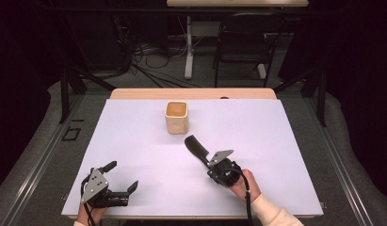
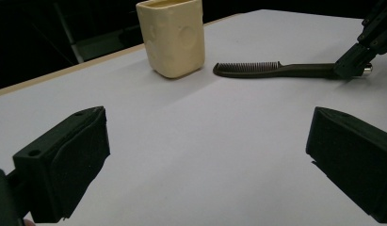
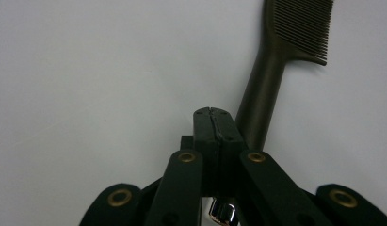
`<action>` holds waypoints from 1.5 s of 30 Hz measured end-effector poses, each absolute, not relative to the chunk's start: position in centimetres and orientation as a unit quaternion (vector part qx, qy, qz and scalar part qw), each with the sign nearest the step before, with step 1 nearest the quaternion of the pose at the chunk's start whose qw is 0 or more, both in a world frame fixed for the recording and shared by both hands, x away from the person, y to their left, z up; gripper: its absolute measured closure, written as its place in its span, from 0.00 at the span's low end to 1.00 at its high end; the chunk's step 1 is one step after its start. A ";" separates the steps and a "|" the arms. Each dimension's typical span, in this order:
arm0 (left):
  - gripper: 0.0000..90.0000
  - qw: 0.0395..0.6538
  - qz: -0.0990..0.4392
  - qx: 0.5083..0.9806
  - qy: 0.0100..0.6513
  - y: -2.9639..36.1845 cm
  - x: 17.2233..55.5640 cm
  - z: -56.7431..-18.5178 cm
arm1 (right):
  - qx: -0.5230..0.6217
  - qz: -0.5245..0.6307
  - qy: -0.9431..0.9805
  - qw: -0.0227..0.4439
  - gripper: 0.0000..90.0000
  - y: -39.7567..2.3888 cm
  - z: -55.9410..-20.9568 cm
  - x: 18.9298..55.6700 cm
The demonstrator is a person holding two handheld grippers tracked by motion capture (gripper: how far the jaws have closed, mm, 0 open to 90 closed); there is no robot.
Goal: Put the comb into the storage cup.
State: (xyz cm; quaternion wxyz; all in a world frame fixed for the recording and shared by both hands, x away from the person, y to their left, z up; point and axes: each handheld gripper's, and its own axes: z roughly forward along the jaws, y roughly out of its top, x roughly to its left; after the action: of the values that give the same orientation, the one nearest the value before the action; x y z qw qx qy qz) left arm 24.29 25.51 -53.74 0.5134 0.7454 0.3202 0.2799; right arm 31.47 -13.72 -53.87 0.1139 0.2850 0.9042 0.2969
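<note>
Black comb [image 1: 197,147] flat on the bench [image 1: 134,141], handle end just beside the closed, empty right tongs [image 1: 211,163], left tongs [image 1: 121,176] wide open, well apart.

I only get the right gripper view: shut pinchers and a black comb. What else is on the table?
Observer: A cream cup stands upright beyond the comb, farther back on the white sheet.
Operator: Where's the other pincher?
Observer: The left gripper is at the sheet's near left corner, jaws wide open with nothing between them.
Operator: Does the comb touch the cup?
Observer: No. In the left gripper view, bare sheet shows between the comb's toothed end and the cup.
</note>
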 end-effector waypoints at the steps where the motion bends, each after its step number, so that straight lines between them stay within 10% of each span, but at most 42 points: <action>1: 0.00 0.514 0.280 0.745 0.321 25.5 24.3 -53.8 | 0.285 0.297 0.904 0.114 1.00 -13.7 -53.9 31.5; 38: 0.00 0.511 0.278 0.749 0.318 25.4 24.3 -53.8 | 0.294 0.278 0.906 0.123 1.00 -15.0 -53.8 32.4; 45: 0.00 0.510 0.279 0.749 0.319 25.4 24.3 -53.8 | 0.273 0.288 0.912 0.105 0.77 -14.5 -52.6 31.7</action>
State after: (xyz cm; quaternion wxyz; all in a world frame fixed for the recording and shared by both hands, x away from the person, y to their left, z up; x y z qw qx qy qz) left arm 24.31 25.40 -53.77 0.5099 0.7487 0.3188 0.2789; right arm 31.74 -14.54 -52.64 0.1055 0.2734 0.9117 0.2880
